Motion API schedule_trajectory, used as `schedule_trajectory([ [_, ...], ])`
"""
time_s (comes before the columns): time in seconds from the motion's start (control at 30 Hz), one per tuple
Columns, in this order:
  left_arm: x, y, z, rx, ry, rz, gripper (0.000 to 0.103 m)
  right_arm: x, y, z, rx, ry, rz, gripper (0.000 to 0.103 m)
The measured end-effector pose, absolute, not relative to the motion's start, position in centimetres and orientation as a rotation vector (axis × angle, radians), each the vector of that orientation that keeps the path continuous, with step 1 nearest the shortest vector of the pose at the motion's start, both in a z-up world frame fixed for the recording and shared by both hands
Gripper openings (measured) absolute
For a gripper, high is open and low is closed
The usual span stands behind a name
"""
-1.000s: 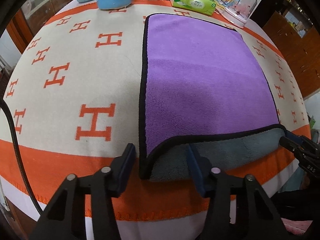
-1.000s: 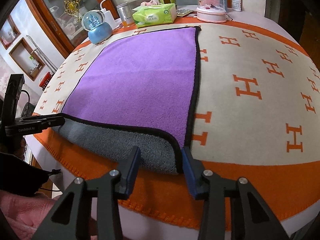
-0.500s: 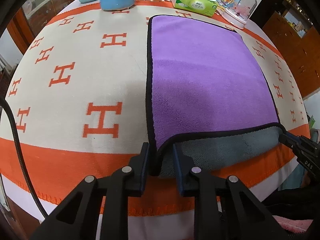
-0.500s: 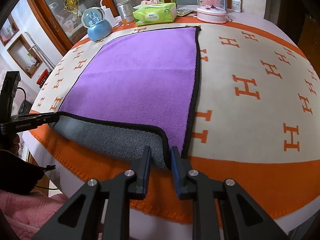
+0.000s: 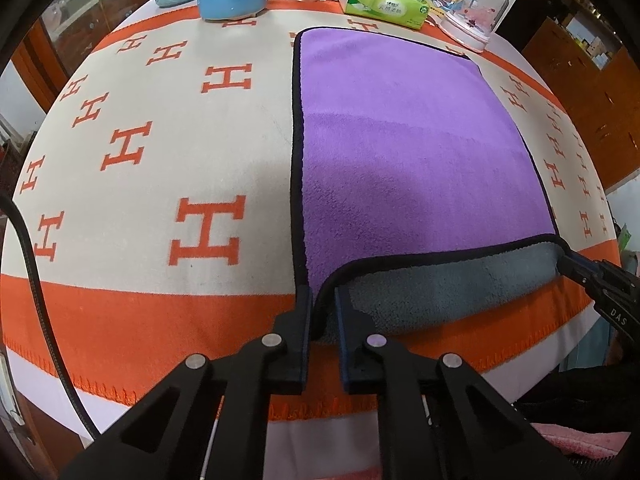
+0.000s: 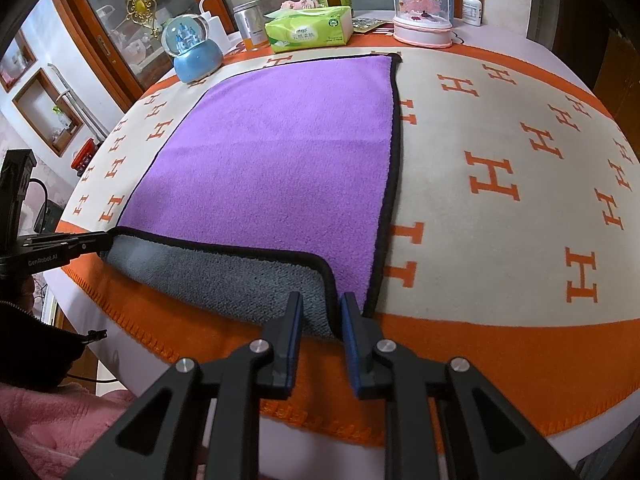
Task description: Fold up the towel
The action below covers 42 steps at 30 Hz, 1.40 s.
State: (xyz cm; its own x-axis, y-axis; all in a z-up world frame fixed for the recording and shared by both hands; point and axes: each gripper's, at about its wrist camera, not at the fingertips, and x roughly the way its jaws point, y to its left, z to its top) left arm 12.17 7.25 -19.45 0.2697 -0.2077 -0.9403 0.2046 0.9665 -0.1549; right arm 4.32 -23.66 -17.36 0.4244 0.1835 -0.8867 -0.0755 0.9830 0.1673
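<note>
Having closed in from wide apart a second ago, the left gripper (image 5: 322,312) and right gripper (image 6: 321,316) each clench a near corner of the towel (image 5: 408,152), which lies purple side up toward the table's (image 5: 168,152) near edge, its grey underside lifted. At the far edge, a tissue pack (image 6: 308,29) shows tissue poking out.

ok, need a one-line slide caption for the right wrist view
Right hand-held gripper pinches the purple towel at its near right corner, grey underside showing; left hand-held gripper holds the other near corner.
</note>
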Motion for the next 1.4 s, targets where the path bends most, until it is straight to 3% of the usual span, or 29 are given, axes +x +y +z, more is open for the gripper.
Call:
schedule_trajectory([
  [0.1, 12.2, 7.2, -19.4, 0.006, 1.266, -0.276, 0.007, 4.3, -23.7, -17.3, 0.104, 1.122, 0.161, 0.016],
  [0.13, 12.2, 7.1, -19.4, 0.008, 1.266, -0.276, 0.006, 4.4, -23.7, -17.3, 0.104, 1.124, 0.164, 0.007],
  [0.17, 12.1, 7.1, -19.4, 0.009, 1.265, -0.275, 0.006, 4.5, -23.8, -17.3, 0.107, 1.129, 0.167, 0.005],
  [0.8, 12.6, 6.6, -17.9, 0.027, 1.258, -0.263, 0.006, 4.6, -23.8, -16.3, 0.100, 1.113, 0.148, 0.004],
  [1.4, 15.6, 6.5, -11.4, 0.050, 1.154, -0.243, 0.006, 7.6, -24.5, -10.0, 0.087, 0.975, 0.179, 0.004],
])
